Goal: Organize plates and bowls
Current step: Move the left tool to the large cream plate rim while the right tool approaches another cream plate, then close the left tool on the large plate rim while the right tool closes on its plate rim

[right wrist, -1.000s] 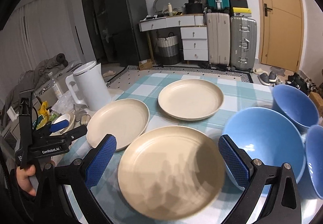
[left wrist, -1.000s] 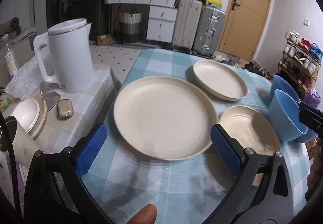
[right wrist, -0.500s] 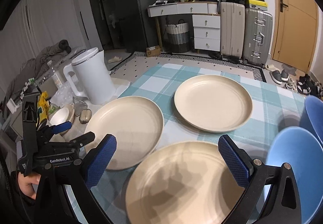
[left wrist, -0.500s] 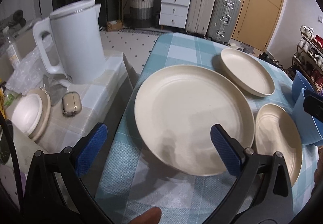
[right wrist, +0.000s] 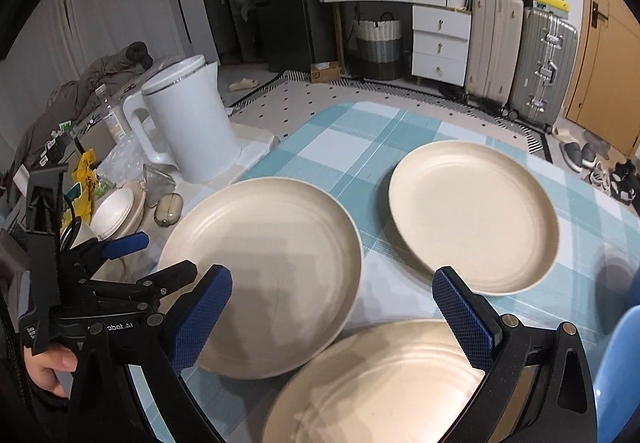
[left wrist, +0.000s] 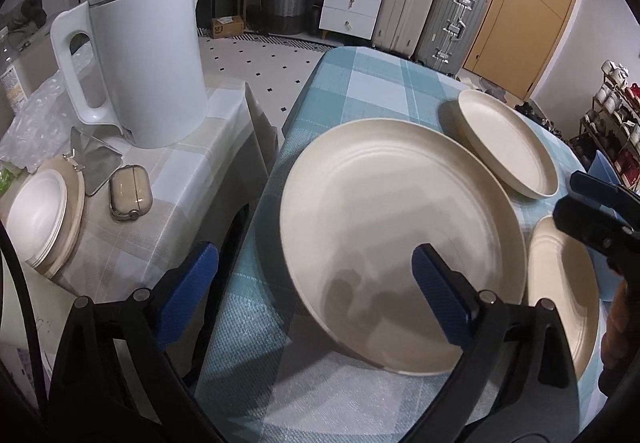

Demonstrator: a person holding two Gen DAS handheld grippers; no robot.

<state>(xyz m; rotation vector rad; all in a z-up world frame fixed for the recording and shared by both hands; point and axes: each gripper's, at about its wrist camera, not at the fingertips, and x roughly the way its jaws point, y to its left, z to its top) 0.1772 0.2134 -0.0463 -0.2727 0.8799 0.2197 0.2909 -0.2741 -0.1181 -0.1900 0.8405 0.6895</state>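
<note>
I read the left claw (left wrist: pixel 316 279) as wide apart and closing slightly; its blue pads (left wrist: pixel 438 295) straddle the near-left rim of the left plate (left wrist: pixel 400 243). I see no pad touching the plate, so nothing is gripped.

The right claw (right wrist: pixel 332 309) stands wide too, nothing between its fingers; the near plate (right wrist: pixel 380 383) lies below it and partly behind its right finger.

Plates: three cream plates lie flat on the checked blue-and-white surface (right wrist: pixel 340 139). The left plate sits by the surface's left edge. The far plate (right wrist: pixel 472 215) lies behind and to the right of it, apart by a narrow strip of cloth. The near plate is closest to me; in the right wrist view its rim comes right up to the left plate's, and I cannot tell whether they touch.

Bowls: a blue bowl (right wrist: pixel 620 371) shows only as a sliver at the right edge of the right wrist view; I cannot count how many there are.

Off the surface, on a lower side table (left wrist: pixel 192 171) to the left: a white kettle (left wrist: pixel 148 71), a small stack of white dishes (left wrist: pixel 36 215) and a small beige case (left wrist: pixel 130 193).

A hand (right wrist: pixel 52 363) holds the left claw's grip in the right wrist view.
</note>
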